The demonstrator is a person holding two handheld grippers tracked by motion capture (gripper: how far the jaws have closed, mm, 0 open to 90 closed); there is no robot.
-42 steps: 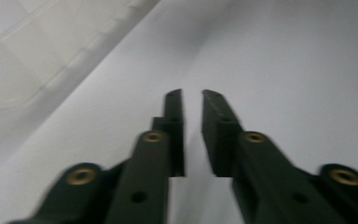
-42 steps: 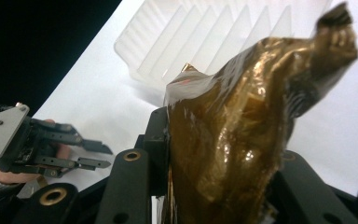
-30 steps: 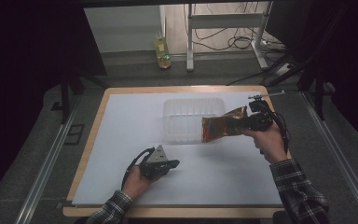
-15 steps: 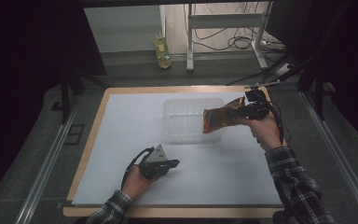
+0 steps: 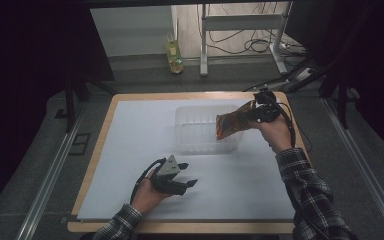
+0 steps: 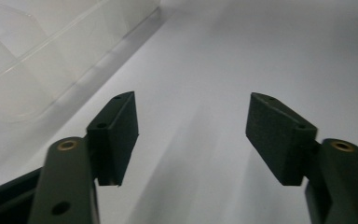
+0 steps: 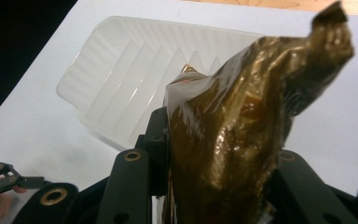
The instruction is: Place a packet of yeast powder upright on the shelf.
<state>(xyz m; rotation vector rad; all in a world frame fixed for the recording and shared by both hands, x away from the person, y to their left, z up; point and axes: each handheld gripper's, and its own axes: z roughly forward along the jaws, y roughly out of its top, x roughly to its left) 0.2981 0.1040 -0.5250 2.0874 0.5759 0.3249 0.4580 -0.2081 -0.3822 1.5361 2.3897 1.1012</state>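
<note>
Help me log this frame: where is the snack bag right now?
In the high view the snack bag is clamped in the right gripper, held over the right end of the clear tray.

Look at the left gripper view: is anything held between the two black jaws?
No: the left gripper stands open, with bare white table sheet between its pads.

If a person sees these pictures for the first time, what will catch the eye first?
First, the shiny brown-gold packet, clamped in the right gripper and held above the right end of the clear plastic tray on the white table sheet. Next, the left gripper, resting near the front edge, its jaws apart with nothing between them.
</note>
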